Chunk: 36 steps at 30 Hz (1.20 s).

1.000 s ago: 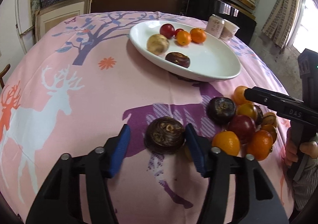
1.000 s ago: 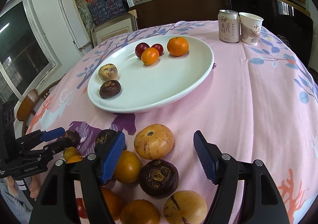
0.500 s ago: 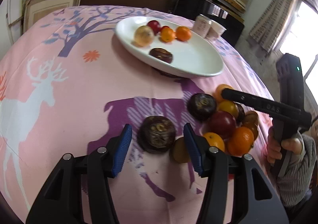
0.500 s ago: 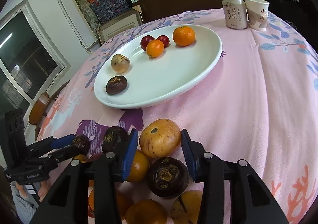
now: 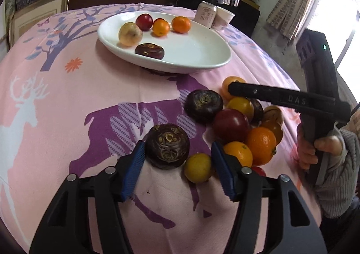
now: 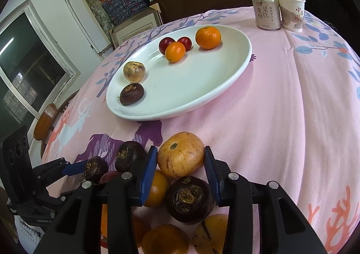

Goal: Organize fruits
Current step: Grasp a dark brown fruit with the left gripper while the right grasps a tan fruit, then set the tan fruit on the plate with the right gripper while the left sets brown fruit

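I am looking at a white plate [image 6: 227,78] sitting on the pink cloth [image 6: 281,107], and I am placing everything else by it. The plate is holding six fruits: an orange [image 6: 208,37] at its far side, two red plums [image 6: 167,44] beside a smaller orange [image 6: 175,51], a pale speckled fruit [image 6: 134,71] toward its left rim, and a dark wrinkled fruit [image 6: 131,97] just in front of that one; the near right half of the plate is lying bare. Beyond the plate a can [image 6: 266,10] and a paper cup [image 6: 291,13] are standing side by side, touching. On the near side of the plate, loose fruit is lying heaped on the cloth. My right gripper [image 6: 180,160] has just been closing, and its blue pads are now pressing on both sides of a tan speckled fruit [image 6: 181,153] at the plate-side edge of that heap, with another dark fruit [image 6: 190,198] lying just behind it. My left gripper [image 5: 175,157] has been opening a little; its jaws are standing partly apart around a dark round fruit [image 5: 167,145] and a small yellow fruit [image 5: 198,168], the left pad touching the dark one, the right pad apart from both. That pair is lying in front of the plate, just left of the heap [image 5: 247,125]. A hand [image 5: 315,150] is gripping the right tool's handle.
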{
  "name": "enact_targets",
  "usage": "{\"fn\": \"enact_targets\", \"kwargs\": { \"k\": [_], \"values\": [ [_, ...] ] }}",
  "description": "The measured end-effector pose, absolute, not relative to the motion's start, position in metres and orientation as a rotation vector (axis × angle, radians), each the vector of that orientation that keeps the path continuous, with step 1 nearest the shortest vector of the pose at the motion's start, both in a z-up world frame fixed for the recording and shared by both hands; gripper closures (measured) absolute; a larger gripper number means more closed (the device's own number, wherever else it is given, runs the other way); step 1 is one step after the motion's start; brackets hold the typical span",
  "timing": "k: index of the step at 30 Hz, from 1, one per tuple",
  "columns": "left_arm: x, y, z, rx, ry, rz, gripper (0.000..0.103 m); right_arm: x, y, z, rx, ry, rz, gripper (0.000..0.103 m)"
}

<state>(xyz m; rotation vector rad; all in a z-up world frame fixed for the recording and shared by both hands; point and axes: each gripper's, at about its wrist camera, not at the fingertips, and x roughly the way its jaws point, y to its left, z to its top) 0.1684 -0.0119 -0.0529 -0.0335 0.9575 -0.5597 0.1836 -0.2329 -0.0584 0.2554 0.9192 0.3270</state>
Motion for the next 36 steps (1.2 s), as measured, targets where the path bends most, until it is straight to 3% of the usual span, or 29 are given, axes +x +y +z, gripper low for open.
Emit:
{"fn": "enact_targets", "kwargs": {
  "k": [6,8,23,31,34,35,36],
  "values": [
    [0.169,-0.010,-0.052,-0.049,0.948,-0.547,0.051,0.183,-0.233,-0.057,0.243,0.913,0.313,0.061],
    [0.170,-0.006,-0.050,-0.046,0.937,-0.517,0.064,0.183,-0.236,-0.055,0.251,0.907,0.306,0.061],
    [0.174,-0.010,-0.024,0.008,0.836,-0.467,0.064,0.172,-0.247,-0.031,0.263,0.800,0.286,0.061],
    [0.244,-0.037,0.009,-0.052,0.808,-0.483,0.064,0.223,-0.233,-0.001,0.186,0.754,0.243,0.061],
    [0.270,-0.056,0.003,-0.053,0.841,-0.501,0.064,0.240,-0.231,-0.009,0.196,0.749,0.219,0.053],
    [0.275,-0.061,-0.001,-0.050,0.846,-0.501,0.064,0.240,-0.236,-0.011,0.219,0.731,0.204,0.038],
    [0.280,-0.066,-0.004,-0.047,0.853,-0.499,0.064,0.238,-0.239,-0.012,0.227,0.727,0.190,0.036]
  ]
}}
